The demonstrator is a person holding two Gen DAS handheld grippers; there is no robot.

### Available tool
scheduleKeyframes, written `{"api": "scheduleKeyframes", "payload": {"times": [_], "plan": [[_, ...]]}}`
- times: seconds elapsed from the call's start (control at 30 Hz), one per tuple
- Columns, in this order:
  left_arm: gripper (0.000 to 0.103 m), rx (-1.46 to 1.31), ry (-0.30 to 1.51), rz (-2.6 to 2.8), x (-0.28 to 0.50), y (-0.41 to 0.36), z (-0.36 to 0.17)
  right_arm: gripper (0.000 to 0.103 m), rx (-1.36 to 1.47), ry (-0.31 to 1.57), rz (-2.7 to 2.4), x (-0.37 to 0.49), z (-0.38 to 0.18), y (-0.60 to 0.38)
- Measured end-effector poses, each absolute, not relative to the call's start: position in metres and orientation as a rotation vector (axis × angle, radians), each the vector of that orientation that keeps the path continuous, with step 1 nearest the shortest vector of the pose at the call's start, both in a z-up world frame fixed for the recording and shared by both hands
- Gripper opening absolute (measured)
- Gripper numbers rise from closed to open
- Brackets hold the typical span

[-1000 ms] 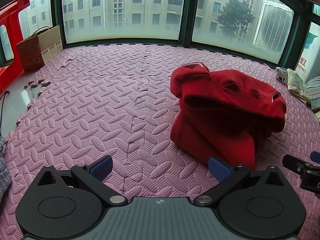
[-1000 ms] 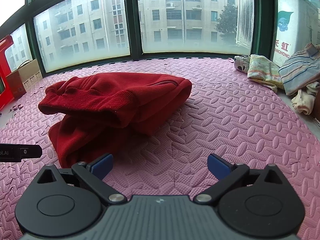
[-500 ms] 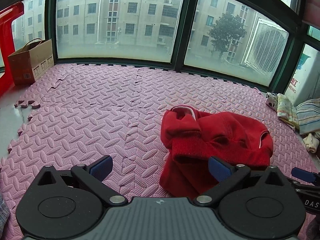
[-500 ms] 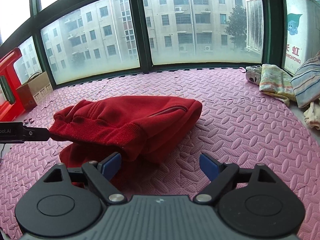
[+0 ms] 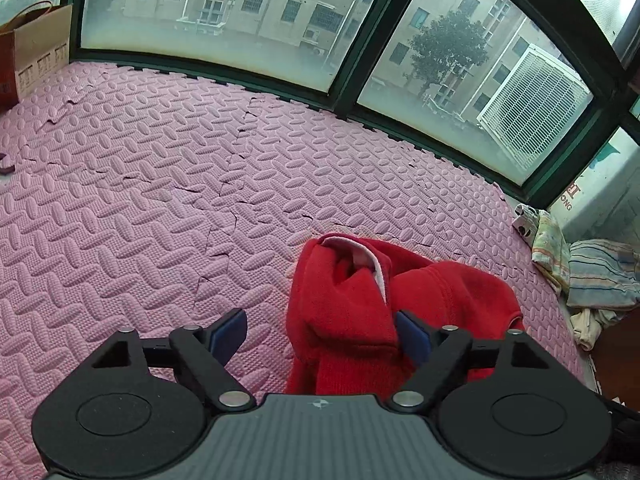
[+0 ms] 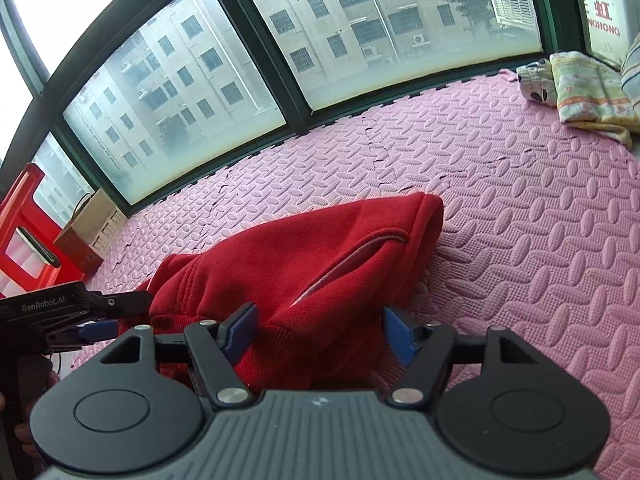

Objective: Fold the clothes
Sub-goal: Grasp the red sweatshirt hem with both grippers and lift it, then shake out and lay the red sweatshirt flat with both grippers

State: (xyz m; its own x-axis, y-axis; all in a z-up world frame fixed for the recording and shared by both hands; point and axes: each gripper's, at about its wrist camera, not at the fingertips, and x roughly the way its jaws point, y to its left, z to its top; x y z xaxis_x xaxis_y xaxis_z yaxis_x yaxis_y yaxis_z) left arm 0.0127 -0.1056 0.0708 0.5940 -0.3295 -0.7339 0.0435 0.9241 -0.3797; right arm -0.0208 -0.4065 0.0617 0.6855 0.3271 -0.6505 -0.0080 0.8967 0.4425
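Red garment [image 5: 384, 320], loosely bunched on pink foam mat [image 5: 160, 200]. Left gripper [image 5: 320, 332] and right gripper [image 6: 316, 334]: both spread wide, straddling cloth, nothing pinched. Risk: a bite taking several layers would lift the bundle as one lump. Change: both grippers nearer than a second ago.

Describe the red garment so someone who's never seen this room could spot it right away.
Start at the wide pink foam mat below the big windows. Near its middle lies a rumpled red fleece garment, right ahead of both grippers. It is the only solid red clothing, with a pale lining at one opening; the other clothes, piled at the mat's right edge, are striped or pastel.
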Motion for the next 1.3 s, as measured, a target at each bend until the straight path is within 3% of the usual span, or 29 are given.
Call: {"api": "scheduleKeyframes", "payload": {"times": [0.13,0.27,0.33,0.4,0.67,0.87,1.07,1.17,1.3], "plan": [[0.055,-0.374,0.959,-0.284,0.020,-0.108,0.061,0.051,0.516,0.832,0.226,-0.013,0.051,-0.412],[0.040,-0.378,0.961,-0.328,0.023,-0.107,0.064,0.025,0.557,0.821,0.236,-0.010,0.058,-0.415],[0.029,-0.375,0.940,-0.351,0.026,-0.105,0.071,0.020,0.571,0.801,0.264,-0.006,0.069,-0.417],[0.026,-0.399,0.921,-0.369,0.033,-0.103,0.080,0.017,0.580,0.786,0.275,-0.001,0.077,-0.417],[0.021,-0.519,0.812,-0.395,0.081,-0.092,0.142,0.013,0.584,0.642,0.313,0.055,0.155,-0.416],[0.020,-0.528,0.611,-0.412,0.107,-0.084,0.238,0.013,0.519,0.434,0.331,0.084,0.237,-0.407],[0.020,-0.512,0.402,-0.457,0.078,-0.075,0.318,0.013,0.456,0.241,0.386,0.065,0.308,-0.398],[0.021,-0.494,0.384,-0.465,0.051,-0.071,0.319,0.013,0.416,0.228,0.419,0.044,0.314,-0.397],[0.021,-0.462,0.507,-0.470,0.013,-0.069,0.280,0.013,0.341,0.326,0.430,0.008,0.286,-0.391]]}}
